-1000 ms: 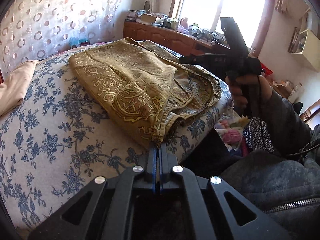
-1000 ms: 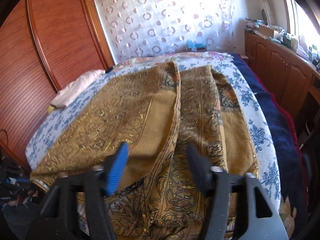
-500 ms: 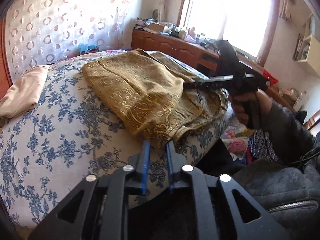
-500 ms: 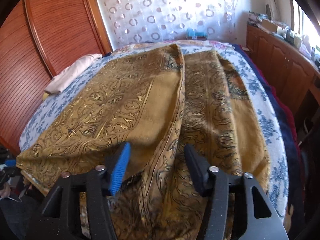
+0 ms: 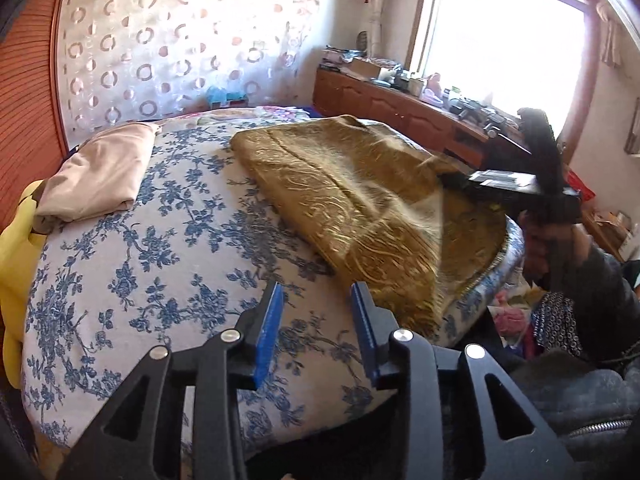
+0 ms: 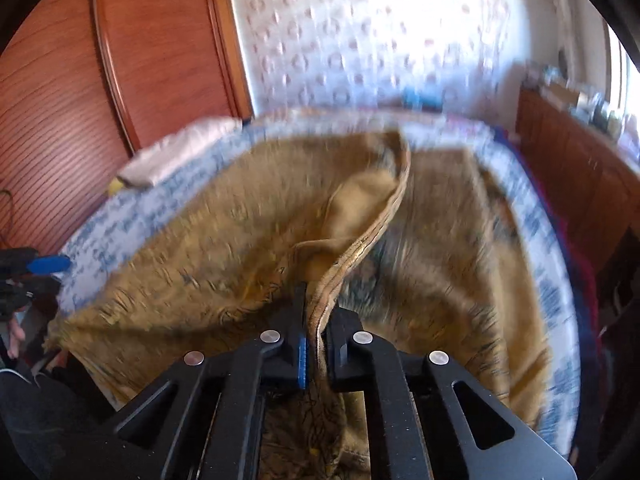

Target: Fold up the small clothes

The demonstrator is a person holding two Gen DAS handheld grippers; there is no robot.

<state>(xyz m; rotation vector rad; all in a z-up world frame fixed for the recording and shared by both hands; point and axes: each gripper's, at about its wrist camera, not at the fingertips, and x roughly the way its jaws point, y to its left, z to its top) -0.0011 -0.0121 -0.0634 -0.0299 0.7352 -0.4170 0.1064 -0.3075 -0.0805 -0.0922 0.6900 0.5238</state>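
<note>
Garment [image 6: 420, 216]: gold, on bed [image 5: 120, 280]. Right claw [image 6: 314, 320] clenched on its hem; left claw [image 5: 316, 312] opening, nothing between. Step: fold-over starting. Next, likely: carry hem across, lay flat.

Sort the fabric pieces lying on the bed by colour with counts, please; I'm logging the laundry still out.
Mustard-gold patterned garment: 1
Pale pink folded piece: 1
Yellow item at the bed's edge, kind unclear: 1
Total: 3
</note>
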